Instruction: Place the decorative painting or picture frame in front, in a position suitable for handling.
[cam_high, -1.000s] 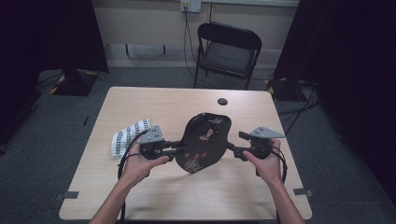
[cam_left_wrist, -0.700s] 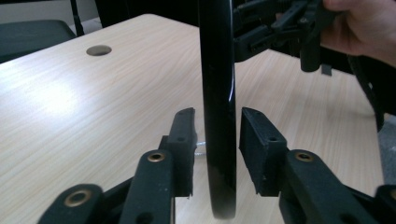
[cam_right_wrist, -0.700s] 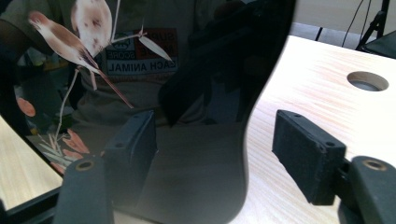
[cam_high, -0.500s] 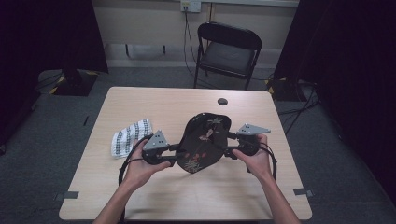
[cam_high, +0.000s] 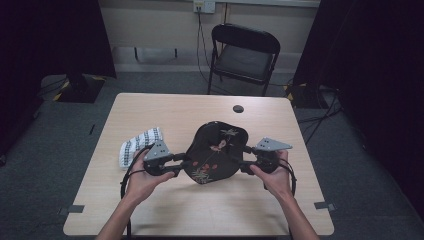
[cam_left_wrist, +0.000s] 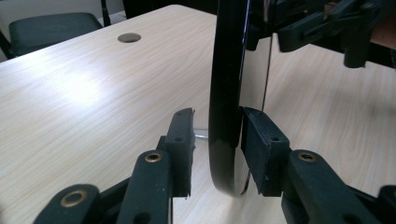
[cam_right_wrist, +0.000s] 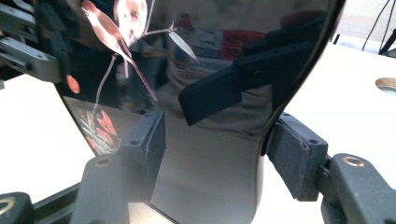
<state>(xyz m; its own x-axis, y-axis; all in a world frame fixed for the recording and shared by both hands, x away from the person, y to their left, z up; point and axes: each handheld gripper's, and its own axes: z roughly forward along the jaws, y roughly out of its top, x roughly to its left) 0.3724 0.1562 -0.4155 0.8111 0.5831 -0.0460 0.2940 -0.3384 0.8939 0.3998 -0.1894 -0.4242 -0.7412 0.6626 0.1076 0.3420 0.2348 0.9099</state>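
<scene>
Since the earlier frame the right claw (cam_high: 243, 165) has moved in to the tray's (cam_high: 216, 150) edge, its jaws just closing around the rim. One worktop (cam_high: 165, 107) carries one black flowered tray, held tilted between two claws. On the tray's other edge, the left claw's (cam_high: 182, 164) jaws, just closing, straddle the rim; the left gripper view shows one pad (cam_left_wrist: 256, 144) touching, the other apart. One striped cloth (cam_high: 138, 144) lies just beyond the left claw.
</scene>
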